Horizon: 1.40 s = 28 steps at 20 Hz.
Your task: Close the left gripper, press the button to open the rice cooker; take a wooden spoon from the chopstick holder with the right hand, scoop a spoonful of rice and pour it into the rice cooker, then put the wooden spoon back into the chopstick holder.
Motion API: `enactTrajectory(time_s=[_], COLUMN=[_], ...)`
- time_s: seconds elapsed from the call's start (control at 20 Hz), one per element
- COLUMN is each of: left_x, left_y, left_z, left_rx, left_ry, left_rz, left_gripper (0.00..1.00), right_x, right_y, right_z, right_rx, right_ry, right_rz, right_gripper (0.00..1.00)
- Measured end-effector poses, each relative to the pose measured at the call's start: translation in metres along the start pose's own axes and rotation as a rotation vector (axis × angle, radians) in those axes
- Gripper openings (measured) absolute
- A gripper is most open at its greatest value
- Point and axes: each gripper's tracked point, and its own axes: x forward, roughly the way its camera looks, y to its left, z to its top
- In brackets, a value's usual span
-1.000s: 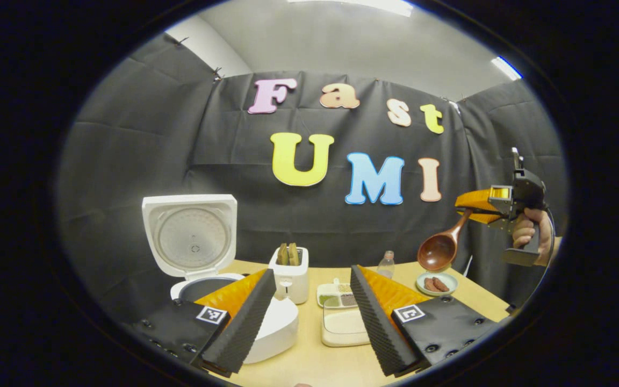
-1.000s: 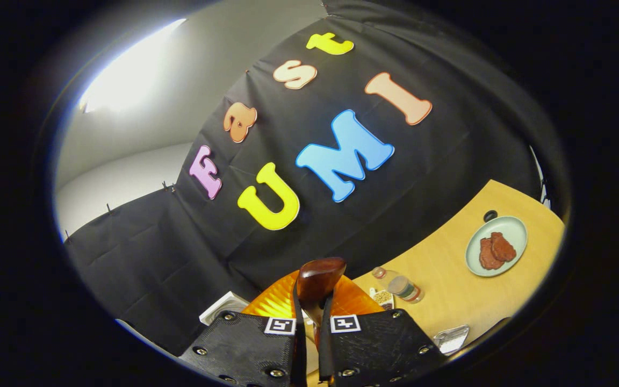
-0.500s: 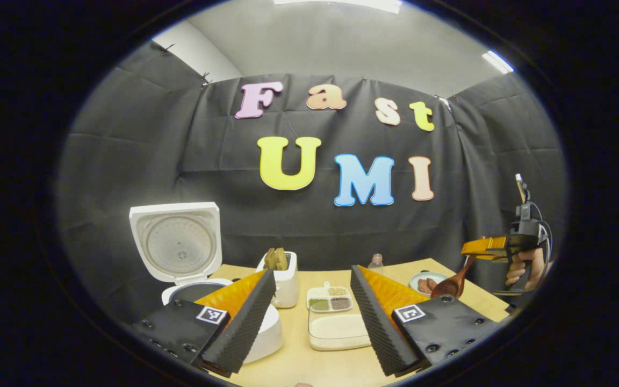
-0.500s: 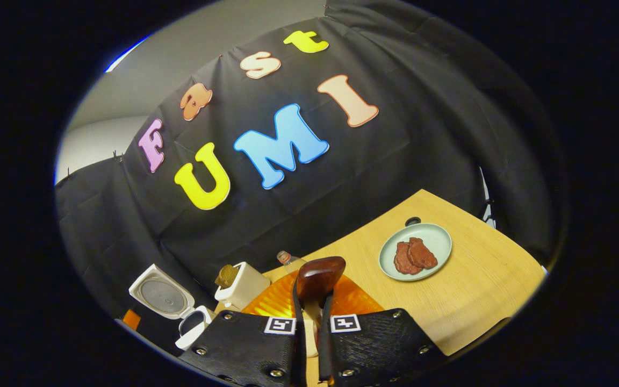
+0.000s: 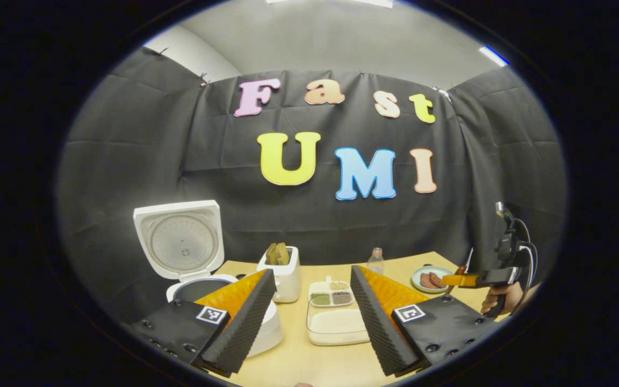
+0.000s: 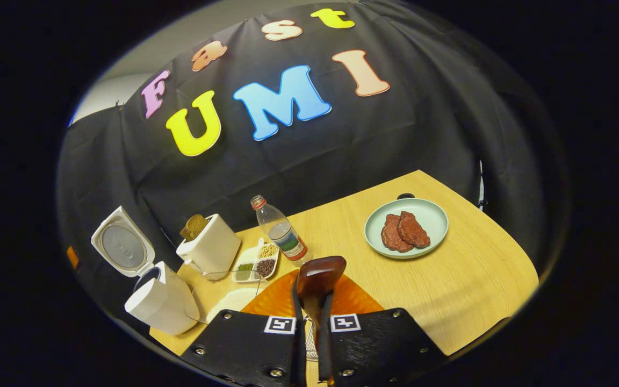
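The white rice cooker [image 5: 266,333] stands at the left with its lid [image 5: 180,244] up; the same cooker [image 6: 162,303] lies low on the left in the right gripper view. My left gripper [image 5: 312,271] hangs open over the table's near side with nothing between its fingers. My right gripper [image 6: 314,306] is shut on the handle of the wooden spoon [image 6: 320,274], whose bowl sticks out past the fingertips. From the left gripper view, the right gripper [image 5: 457,280] is at the far right, low over the table, held by a hand [image 5: 503,301]. The white chopstick holder [image 5: 282,274] [image 6: 210,247] stands beside the cooker.
A clear container of rice [image 5: 336,325] [image 6: 234,295] sits at mid table, with a sectioned dish of beans [image 5: 331,294] [image 6: 258,260] behind it. A bottle [image 6: 280,228] and a green plate [image 6: 430,215] with meat stand farther right on the wooden table [image 6: 476,290].
My right gripper has come down with the spoon from high at the right to just above the table and now tilts toward the table. The left gripper has barely moved.
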Motion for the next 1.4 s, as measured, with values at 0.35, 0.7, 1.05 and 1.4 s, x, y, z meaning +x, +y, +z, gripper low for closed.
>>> enactTrajectory(time_s=[0.35, 0.7, 1.05, 1.4], left_x=[-0.001, 0.012, 0.035, 0.069], left_y=[0.009, -0.011, 0.002, 0.068], left_z=[-0.005, -0.002, 0.012, 0.055], left_rx=[-0.015, -0.012, -0.032, 0.017], left_ry=[0.022, 0.015, 0.036, 0.008], left_rz=[0.032, -0.007, -0.041, -0.009], left_gripper=[0.97, 0.96, 0.96, 0.96], right_x=[0.006, -0.066, -0.122, -0.127], right_y=[-0.029, -0.029, 0.030, 0.066], right_z=[-0.021, 0.067, 0.131, 0.125], right_rx=[-0.124, -0.299, -0.305, -0.344], right_ry=[0.033, -0.221, -0.369, -0.355], right_rz=[-0.070, -0.166, -0.102, -0.053], right_gripper=[0.28, 0.98, 0.98, 0.98])
